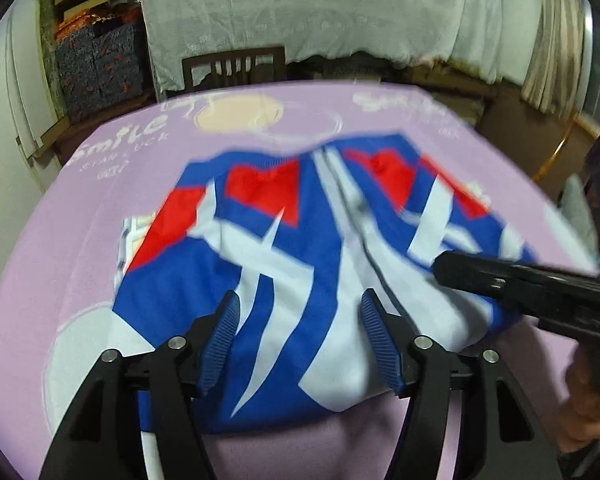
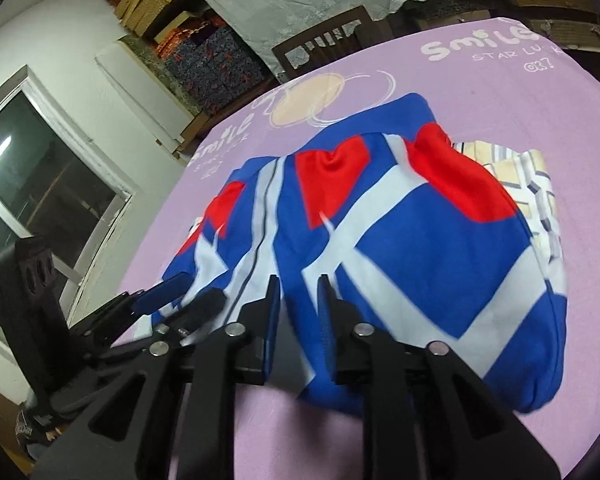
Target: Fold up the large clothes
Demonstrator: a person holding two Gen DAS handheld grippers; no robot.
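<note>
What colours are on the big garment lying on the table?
The large garment has blue, white and red blocks, clearest in the right wrist view.

Bare lilac tablecloth (image 2: 480,92) lies open on the far side and along the near edge. The blue, red and white garment (image 1: 308,264) heaped mid-table blocks the centre. A striped folded cloth (image 2: 540,184) sits touching its far side. A wooden chair (image 1: 236,66) stands against the far table edge.

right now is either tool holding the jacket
Neither: the left tool and right tool stand open over the jacket's near edge, pads off the cloth.
</note>
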